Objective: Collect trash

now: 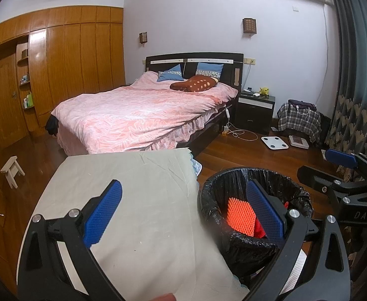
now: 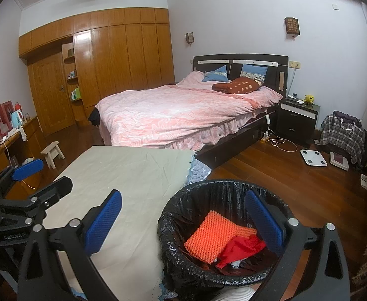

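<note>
In the left wrist view, the left claw (image 1: 183, 212) fills the foreground, its two blue pads spread wide with nothing between them; one pad sits over the tabletop (image 1: 138, 200), which is covered in a pale wrinkled cloth, and the other sits over the mouth of the trash bin (image 1: 213, 193). The bin, lined with a black bag, stands just beside the tabletop's right edge and holds an orange ridged sheet (image 1: 241, 215) with a bit of red material beside it. The right claw (image 1: 320, 168) shows at the right edge, above the wooden floor (image 1: 233, 155). Behind lies a bed (image 1: 138, 115) with a pink cover. In the right wrist view, the right claw (image 2: 183, 215) is likewise wide open and holds nothing, one pad over the tabletop (image 2: 133, 175), the other over the trash bin (image 2: 168, 215). Inside the bin the orange ridged sheet (image 2: 208, 235) lies partly under a crumpled red wrapper (image 2: 241, 249). The left claw (image 2: 46, 173) appears at the left edge, above the tabletop's left side.
</note>
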